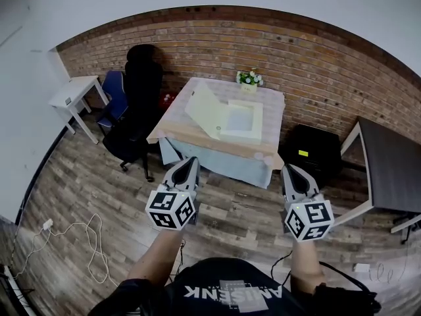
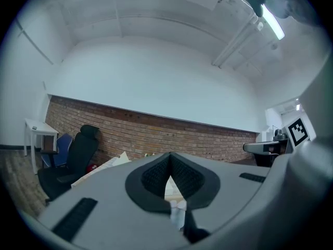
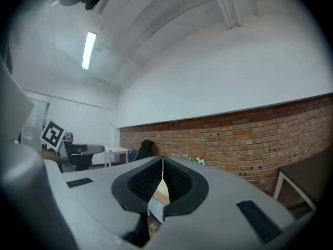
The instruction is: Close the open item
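The flat white cardboard box (image 1: 240, 119) sits open, lid tilted up, on the cloth-covered table (image 1: 197, 135). The left gripper (image 1: 189, 161) and right gripper (image 1: 290, 170) hover level, well short of it, jaws pressed together on nothing.

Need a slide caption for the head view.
Left tongs and right tongs shut, facing a table with an open white box.

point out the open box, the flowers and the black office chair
open box (image 1: 205, 109): head view, on the raised lid.
flowers (image 1: 249, 78): head view, on the blooms at the table's far edge.
black office chair (image 1: 142, 87): head view, on the backrest.
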`<control>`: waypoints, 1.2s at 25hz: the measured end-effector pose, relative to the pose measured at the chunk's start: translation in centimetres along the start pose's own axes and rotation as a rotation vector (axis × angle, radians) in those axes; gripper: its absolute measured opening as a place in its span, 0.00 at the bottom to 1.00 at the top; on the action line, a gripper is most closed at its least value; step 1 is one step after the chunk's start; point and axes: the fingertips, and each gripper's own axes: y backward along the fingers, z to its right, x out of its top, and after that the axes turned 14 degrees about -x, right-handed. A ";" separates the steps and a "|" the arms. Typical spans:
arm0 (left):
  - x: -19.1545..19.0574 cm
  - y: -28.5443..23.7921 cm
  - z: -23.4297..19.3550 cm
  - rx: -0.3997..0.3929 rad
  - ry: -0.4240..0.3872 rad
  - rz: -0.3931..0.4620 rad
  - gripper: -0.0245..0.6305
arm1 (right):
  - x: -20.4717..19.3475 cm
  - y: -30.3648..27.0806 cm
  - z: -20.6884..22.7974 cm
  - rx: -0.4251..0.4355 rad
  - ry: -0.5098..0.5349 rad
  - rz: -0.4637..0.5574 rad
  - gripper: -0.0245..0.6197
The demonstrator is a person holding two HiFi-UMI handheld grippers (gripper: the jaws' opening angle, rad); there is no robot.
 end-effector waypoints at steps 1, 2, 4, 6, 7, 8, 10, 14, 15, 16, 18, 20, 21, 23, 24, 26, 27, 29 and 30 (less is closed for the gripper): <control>0.0 -0.1 0.1 0.003 -0.004 0.004 0.05 | 0.0 0.0 0.3 0.004 -0.003 0.001 0.10; 0.1 -0.3 0.3 0.005 -0.009 0.012 0.05 | -0.1 -0.1 0.5 0.007 -0.005 0.002 0.10; 0.3 -0.6 0.7 0.007 -0.018 0.032 0.05 | -0.2 -0.1 1.1 0.011 -0.004 0.003 0.10; 0.2 -1.0 1.2 0.009 -0.018 0.036 0.05 | -0.4 0.0 1.8 0.012 0.001 0.004 0.10; 0.1 -1.2 1.5 0.010 -0.014 0.036 0.05 | -0.4 0.0 2.1 0.013 0.003 0.004 0.10; 0.0 -1.5 1.8 0.011 -0.010 0.037 0.05 | -0.5 0.1 2.5 0.015 0.007 0.003 0.10; -0.2 -2.0 2.4 0.017 -0.015 0.034 0.05 | -0.6 0.2 3.3 0.014 0.018 -0.001 0.10; -1.0 -3.2 4.0 0.026 -0.050 0.005 0.05 | -0.9 0.4 4.9 0.012 0.035 -0.006 0.10; -1.1 -3.5 4.3 0.021 -0.044 0.010 0.05 | -1.0 0.3 5.2 0.015 0.032 -0.007 0.10; -1.1 -3.7 4.6 0.017 -0.036 0.013 0.05 | -1.1 0.3 5.4 0.017 0.028 -0.007 0.10; -1.3 -4.0 4.7 0.014 -0.034 0.005 0.05 | -1.2 0.1 5.7 0.022 0.019 -0.007 0.10; -1.3 -4.2 4.4 0.013 -0.036 -0.002 0.05 | -1.2 -0.1 5.7 0.028 0.010 -0.006 0.10; -1.2 -4.3 4.1 0.013 -0.036 0.001 0.05 | -1.3 -0.3 5.6 0.031 0.010 -0.005 0.10; -1.1 -4.7 3.5 0.011 -0.035 0.012 0.05 | -1.5 -0.8 5.4 0.032 0.019 -0.005 0.10; -1.2 -5.0 3.2 0.008 -0.035 0.019 0.05 | -1.6 -1.2 5.3 0.033 0.023 -0.005 0.10; -1.3 -5.7 2.3 0.002 -0.031 0.028 0.05 | -1.8 -2.0 5.1 0.031 0.031 -0.003 0.10; -1.4 -6.1 1.8 -0.002 -0.026 0.029 0.05 | -1.8 -2.5 5.1 0.027 0.035 -0.003 0.10; -1.7 -7.0 0.5 -0.007 -0.013 0.027 0.05 | -1.7 -3.8 5.1 0.016 0.035 -0.006 0.10; -1.8 -7.4 -0.2 -0.007 -0.009 0.025 0.05 | -1.6 -4.6 5.0 0.012 0.031 -0.006 0.10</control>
